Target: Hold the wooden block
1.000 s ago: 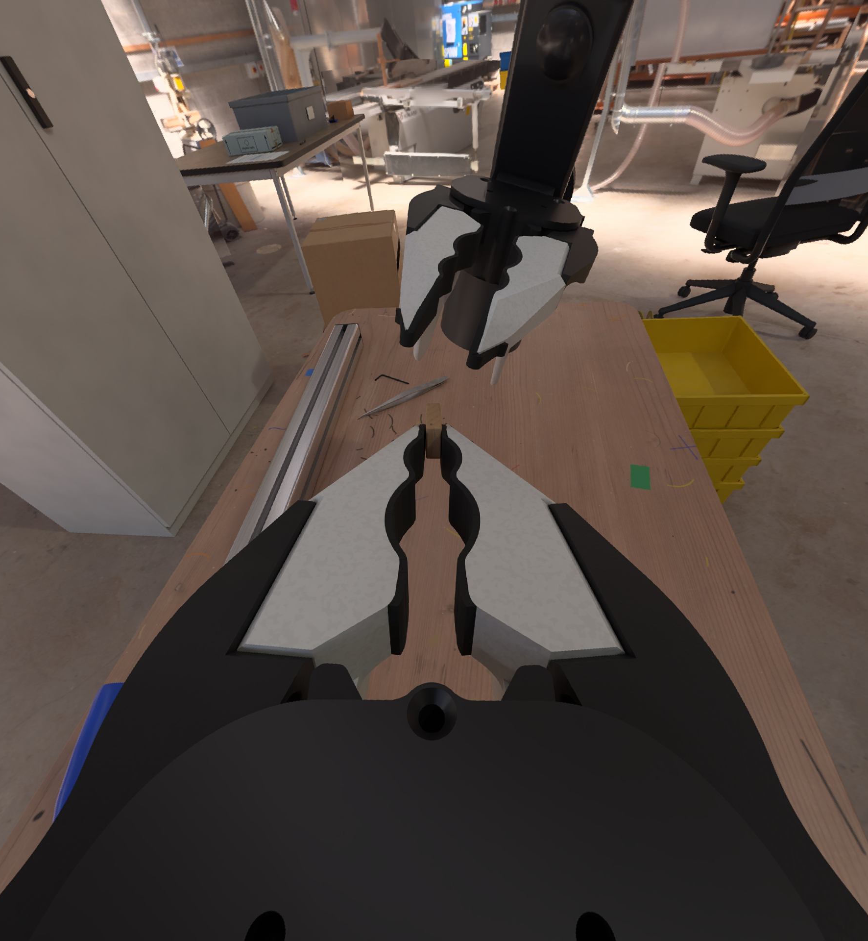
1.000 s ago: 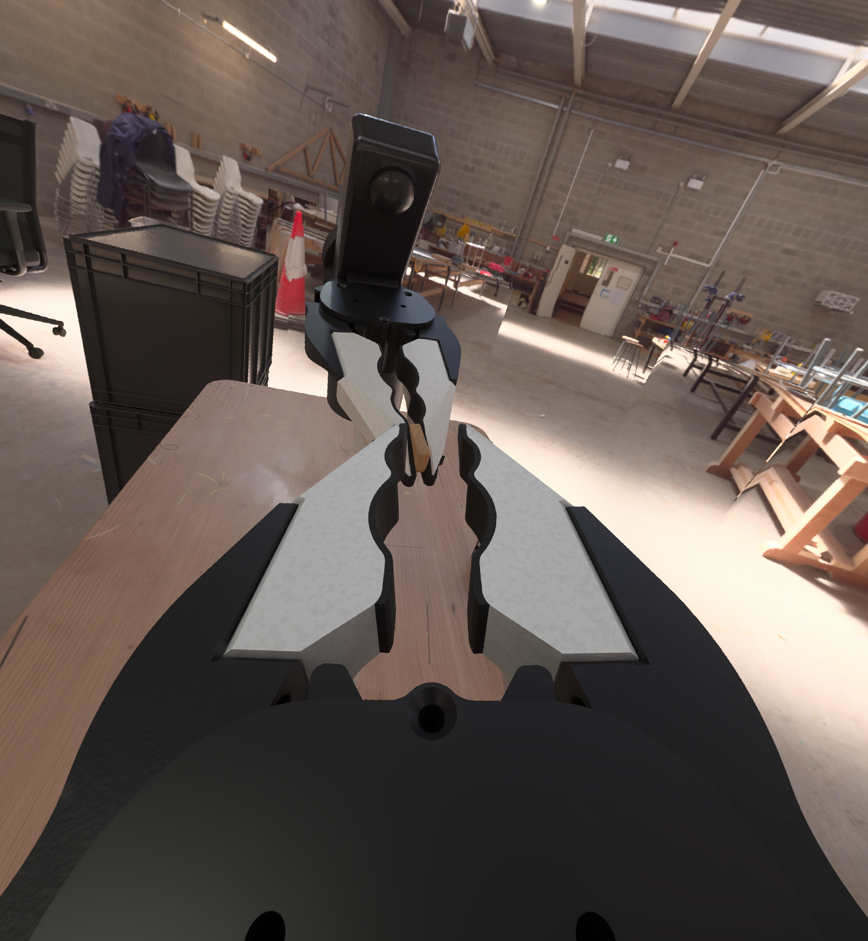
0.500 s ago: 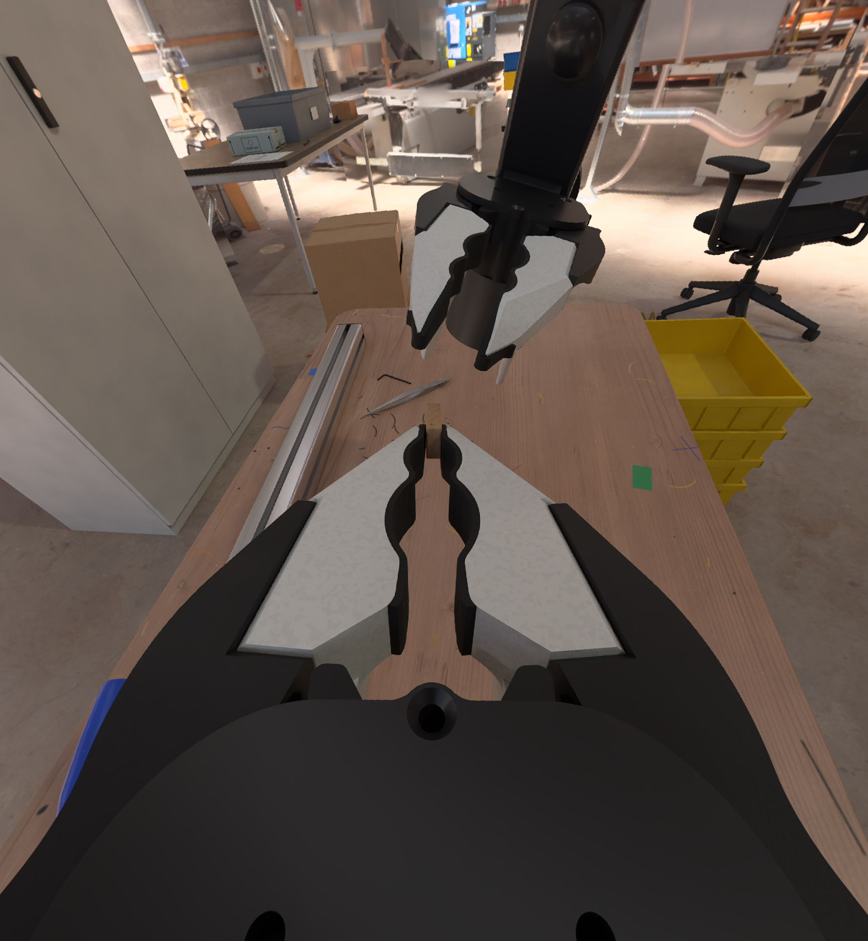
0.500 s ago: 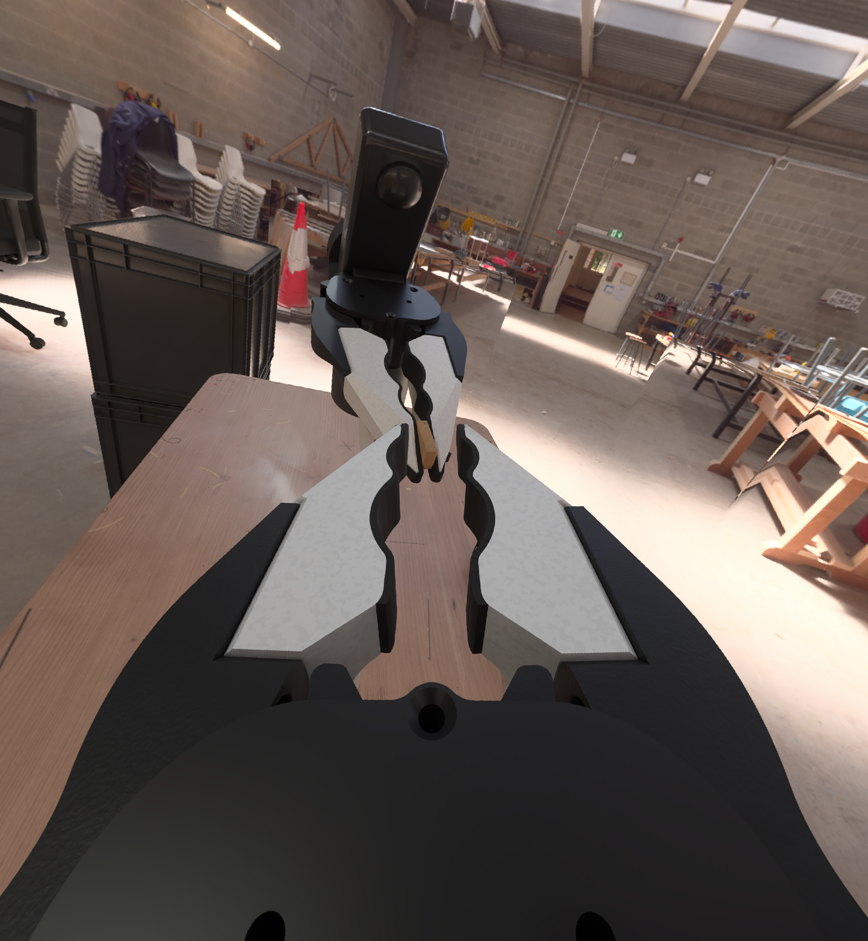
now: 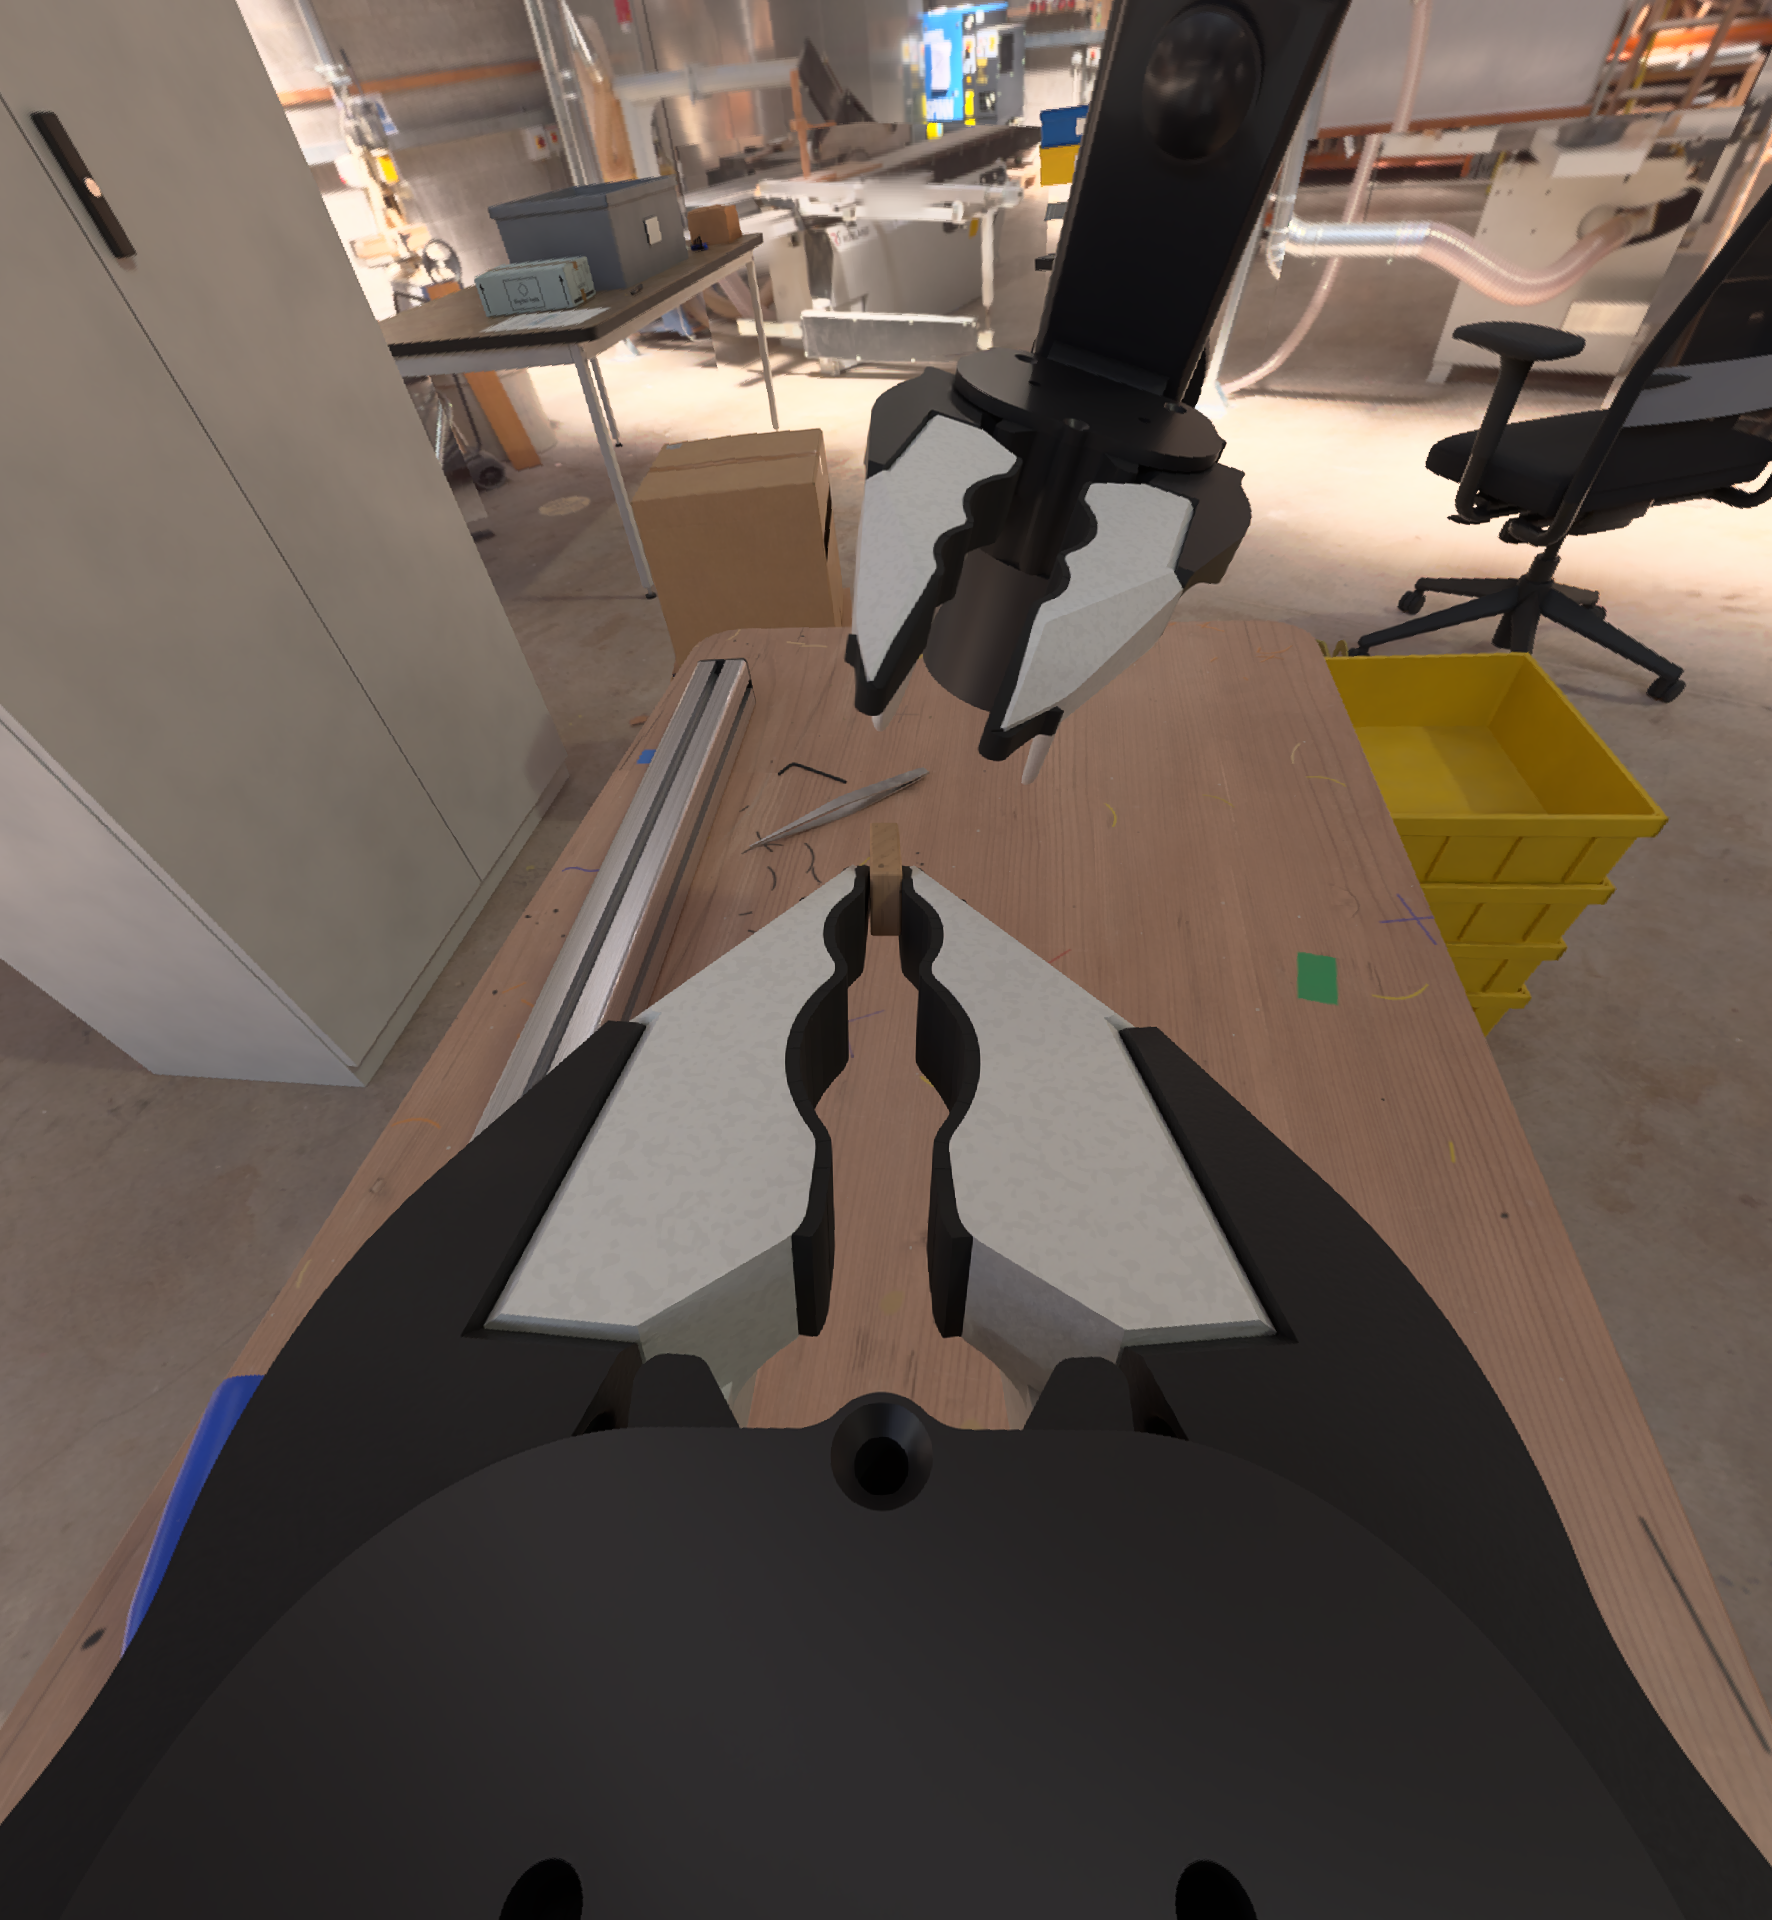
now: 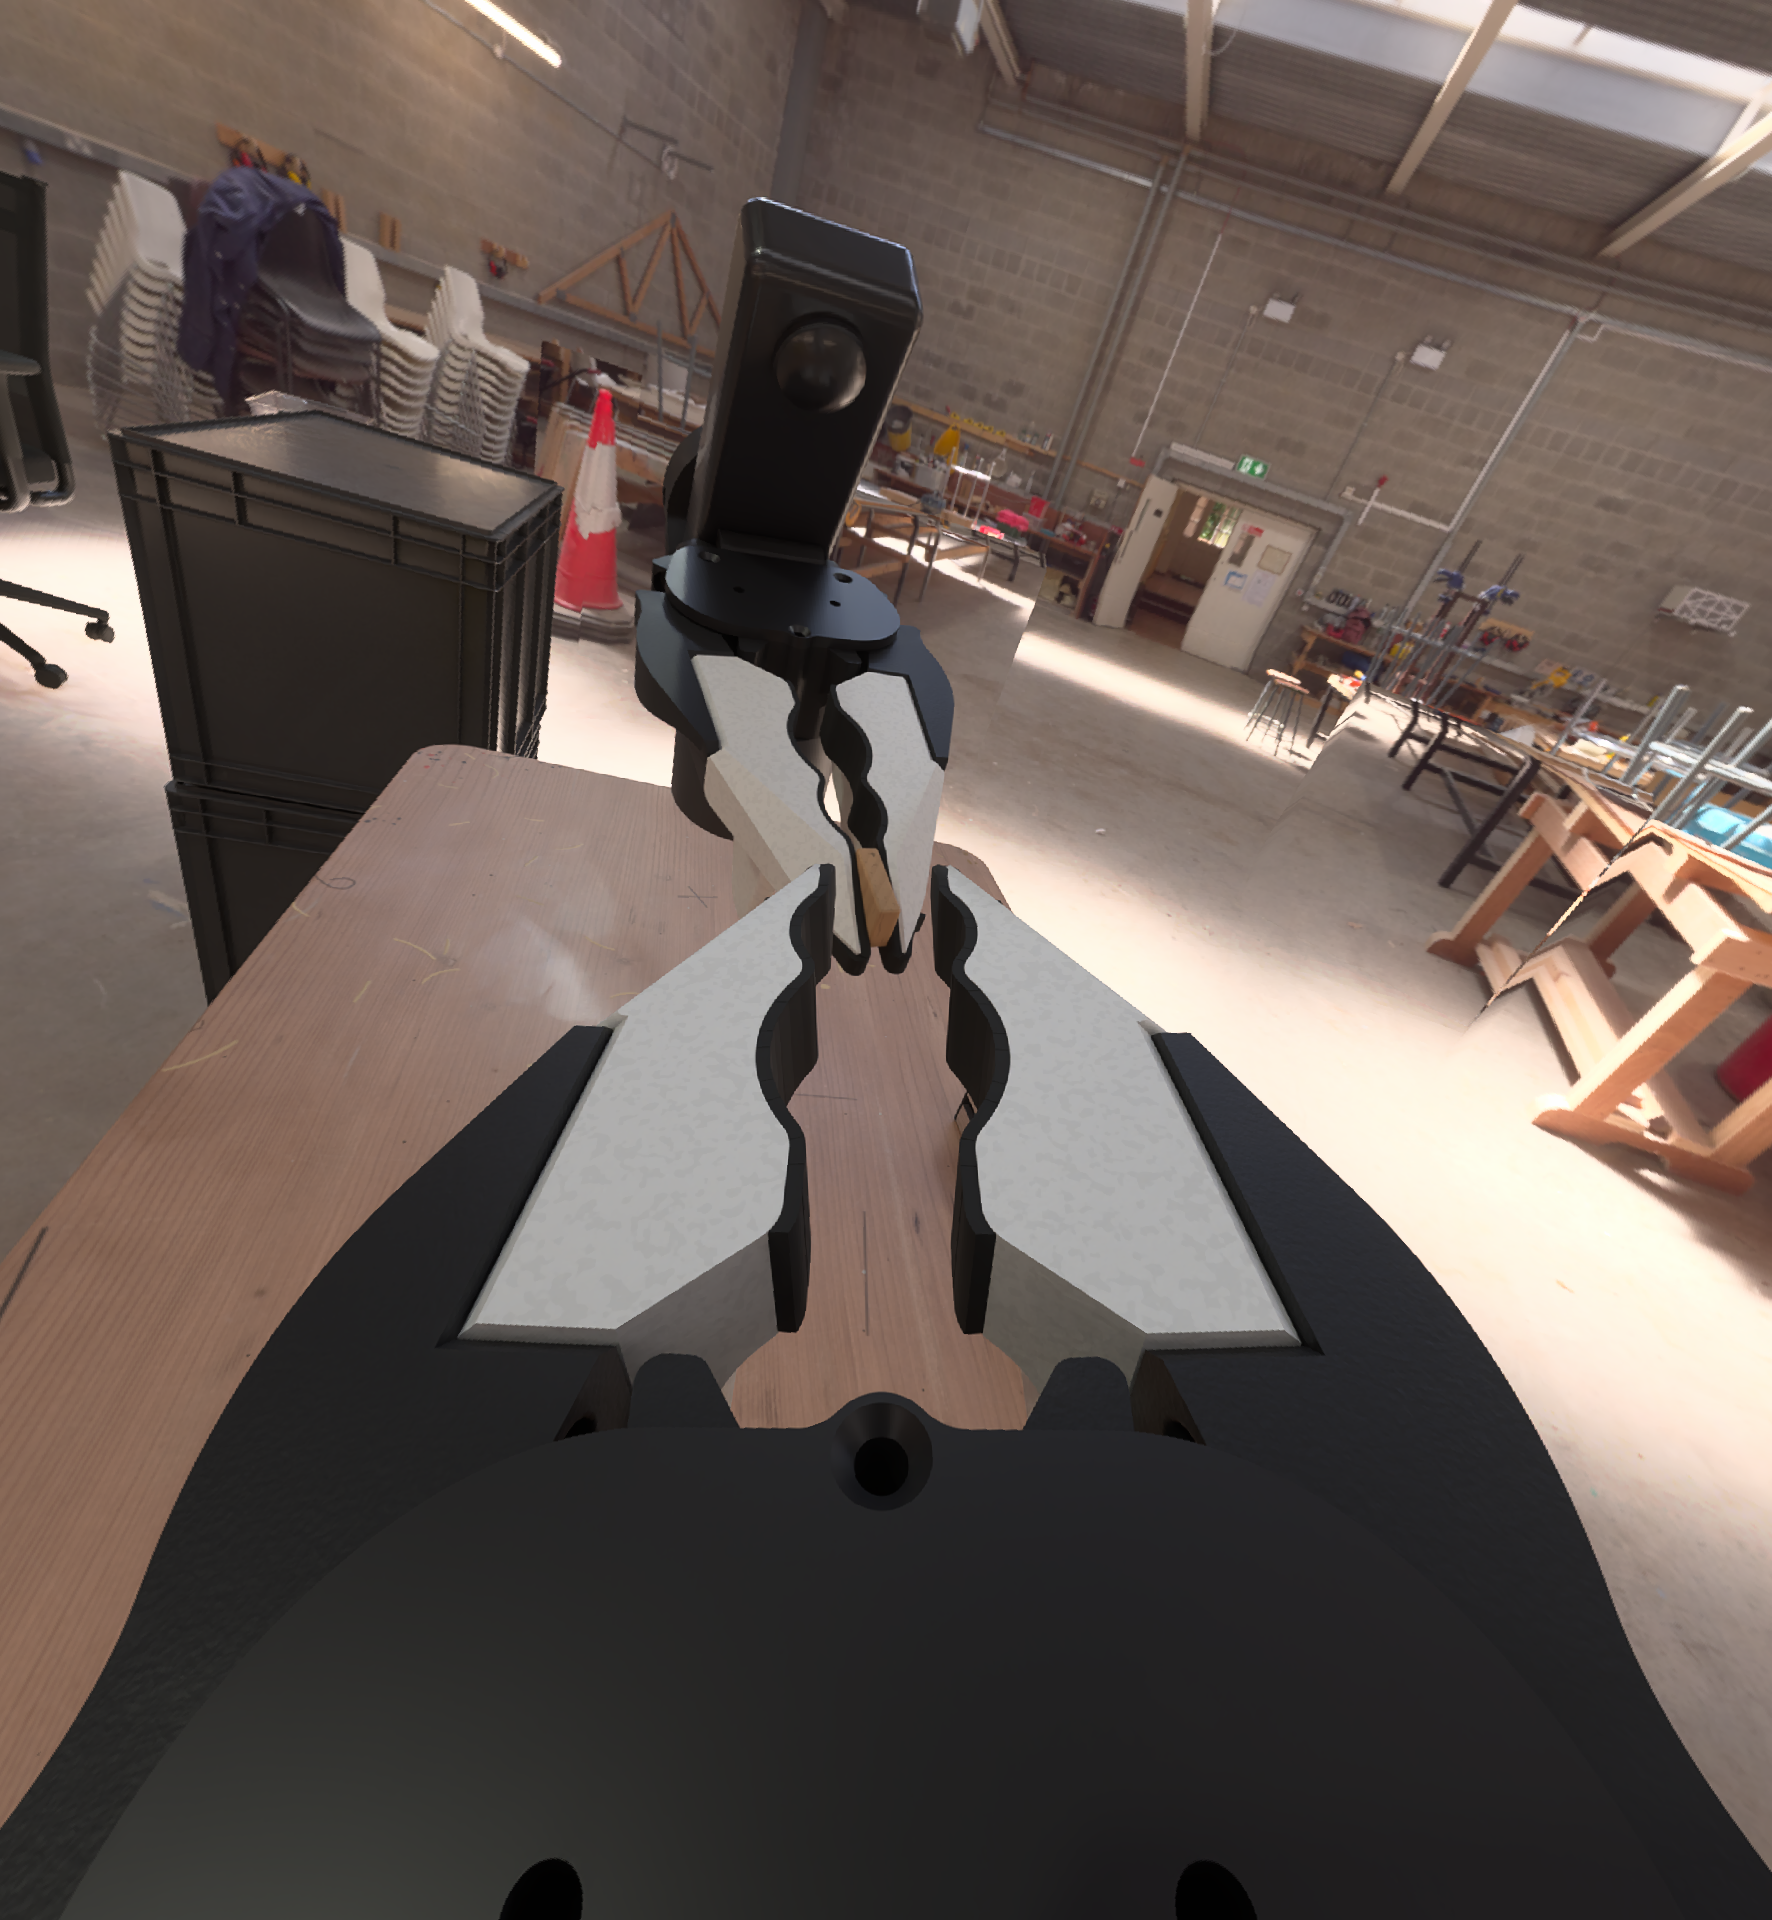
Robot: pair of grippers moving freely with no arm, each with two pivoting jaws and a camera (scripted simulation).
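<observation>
The small wooden block (image 5: 884, 891) is pinched upright between the tips of my left gripper (image 5: 884, 878), which is shut on it low over the wooden table (image 5: 1173, 1039). In the right wrist view the left gripper (image 6: 874, 951) points down toward me with the block (image 6: 877, 896) between its fingertips. My right gripper (image 6: 880, 878) is open and empty, its tips just short of the block. In the left wrist view the right gripper (image 5: 955, 743) hangs above the table's far half, jaws apart.
Metal tweezers (image 5: 840, 810), a black hex key (image 5: 809, 771) and a long aluminium rail (image 5: 633, 883) lie left of the block. Stacked yellow bins (image 5: 1484, 769) stand off the table's right edge. Black crates (image 6: 342, 603) stand past the other end.
The right gripper has drifted a little to the right and tilted as seen from the left wrist. The left gripper keeps its hold on the block and has hardly moved.
</observation>
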